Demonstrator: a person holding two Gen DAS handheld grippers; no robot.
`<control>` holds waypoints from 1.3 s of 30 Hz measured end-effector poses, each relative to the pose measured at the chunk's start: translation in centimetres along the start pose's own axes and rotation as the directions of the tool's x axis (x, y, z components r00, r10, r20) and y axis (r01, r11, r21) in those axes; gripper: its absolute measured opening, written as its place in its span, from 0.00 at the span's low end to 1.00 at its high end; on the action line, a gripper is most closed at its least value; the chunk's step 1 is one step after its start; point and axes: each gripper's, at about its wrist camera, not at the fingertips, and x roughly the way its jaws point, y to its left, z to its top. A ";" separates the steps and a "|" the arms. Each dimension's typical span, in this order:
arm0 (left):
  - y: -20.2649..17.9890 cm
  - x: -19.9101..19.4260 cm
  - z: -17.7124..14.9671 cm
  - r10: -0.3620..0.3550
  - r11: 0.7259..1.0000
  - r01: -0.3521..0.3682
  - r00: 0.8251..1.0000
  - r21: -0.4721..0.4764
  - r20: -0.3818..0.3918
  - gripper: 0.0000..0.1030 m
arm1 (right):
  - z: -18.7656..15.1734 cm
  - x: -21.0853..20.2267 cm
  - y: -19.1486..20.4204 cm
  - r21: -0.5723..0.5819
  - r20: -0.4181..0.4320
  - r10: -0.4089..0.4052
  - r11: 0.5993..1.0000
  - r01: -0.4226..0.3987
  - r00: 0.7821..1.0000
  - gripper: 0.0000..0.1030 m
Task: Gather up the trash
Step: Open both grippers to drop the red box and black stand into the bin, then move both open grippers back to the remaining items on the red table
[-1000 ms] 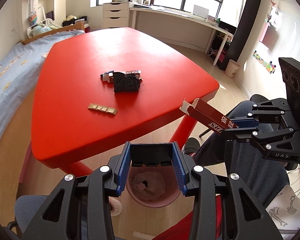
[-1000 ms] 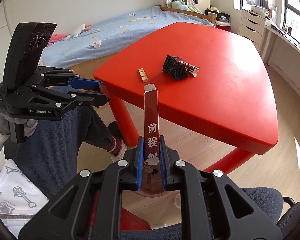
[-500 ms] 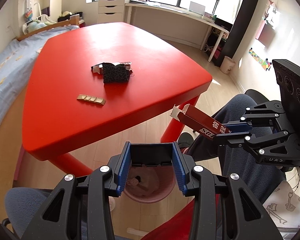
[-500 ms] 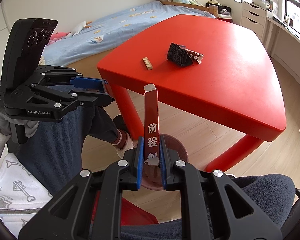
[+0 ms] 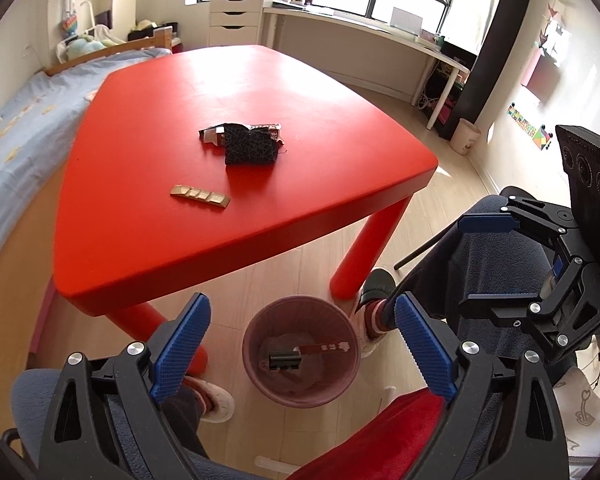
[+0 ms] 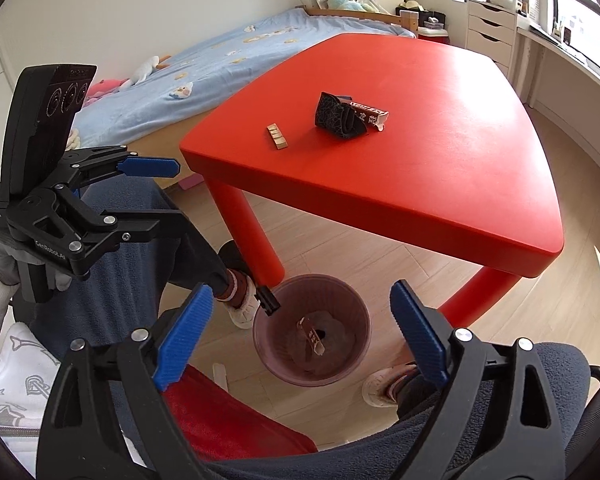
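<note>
A pink trash bin [image 5: 342, 376] stands on the floor under both grippers. A small black box [image 5: 285, 360] and a long red carton [image 5: 324, 347] are inside it. In the right wrist view the black box [image 6: 269, 300] shows at the bin's [image 6: 356, 344] left rim and the red carton [image 6: 312, 336] lies inside. My left gripper [image 5: 302, 320] and right gripper [image 6: 302, 300] hang above the bin, jaws opening, nothing between them. On the red table [image 5: 180, 80] lie a crumpled black wrapper [image 5: 250, 148] and a gold strip [image 5: 200, 195].
A person's legs and slippered feet [image 5: 374, 308] flank the bin, with a red cushion [image 5: 380, 432] in front. One table leg [image 5: 364, 252] stands just behind the bin. A bed [image 5: 16, 120] is at the left, and a desk and a white bin [image 5: 465, 136] are at the back right.
Both grippers have opened wide. The left let go of the black box and the right let go of the red carton, and both pieces have dropped to the bin.
</note>
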 end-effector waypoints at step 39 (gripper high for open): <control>2.0 -0.7 0.8 0.024 0.998 -0.024 1.000 -0.052 0.010 0.92 | 1.2 0.1 -0.9 0.014 0.022 0.018 1.000 -0.018 1.000 0.96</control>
